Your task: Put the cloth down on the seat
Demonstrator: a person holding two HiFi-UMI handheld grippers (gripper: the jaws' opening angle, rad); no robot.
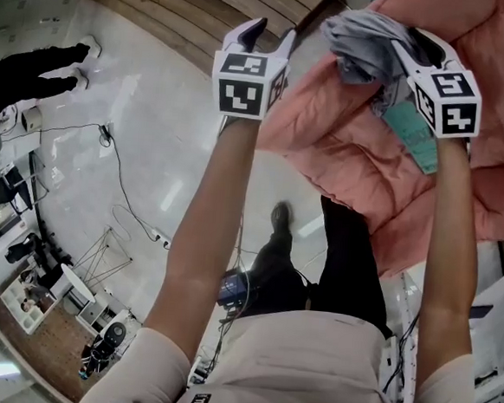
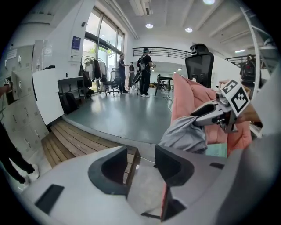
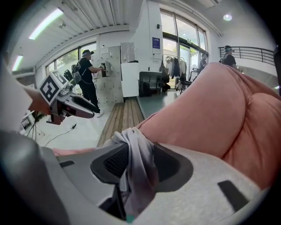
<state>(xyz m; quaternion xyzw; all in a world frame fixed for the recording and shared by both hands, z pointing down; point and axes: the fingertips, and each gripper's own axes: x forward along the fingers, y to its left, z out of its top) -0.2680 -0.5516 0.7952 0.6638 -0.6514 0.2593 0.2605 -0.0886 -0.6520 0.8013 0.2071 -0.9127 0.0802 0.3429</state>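
A grey cloth [image 1: 364, 40] is bunched at the tips of my right gripper [image 1: 412, 44], over the pink padded seat [image 1: 343, 151]. In the right gripper view the cloth [image 3: 139, 154] hangs loosely between the jaws of the right gripper [image 3: 140, 163]. The jaws stand wide and the ribbed left pad [image 3: 115, 162] is bare, so nothing presses on the cloth. My left gripper [image 1: 271, 34] hovers left of the seat's edge, open. Between its jaws [image 2: 141, 165] I see only floor. From there the cloth [image 2: 184, 134] droops under the right gripper [image 2: 206, 115].
A teal tag [image 1: 413, 135] lies on the pink seat. A wooden step [image 1: 189, 13] runs beyond the seat, with shiny floor [image 1: 135, 144] and cables [image 1: 115, 177] to the left. A person's legs [image 1: 36, 71] stand at far left. A black office chair [image 2: 199, 63] rises behind the seat.
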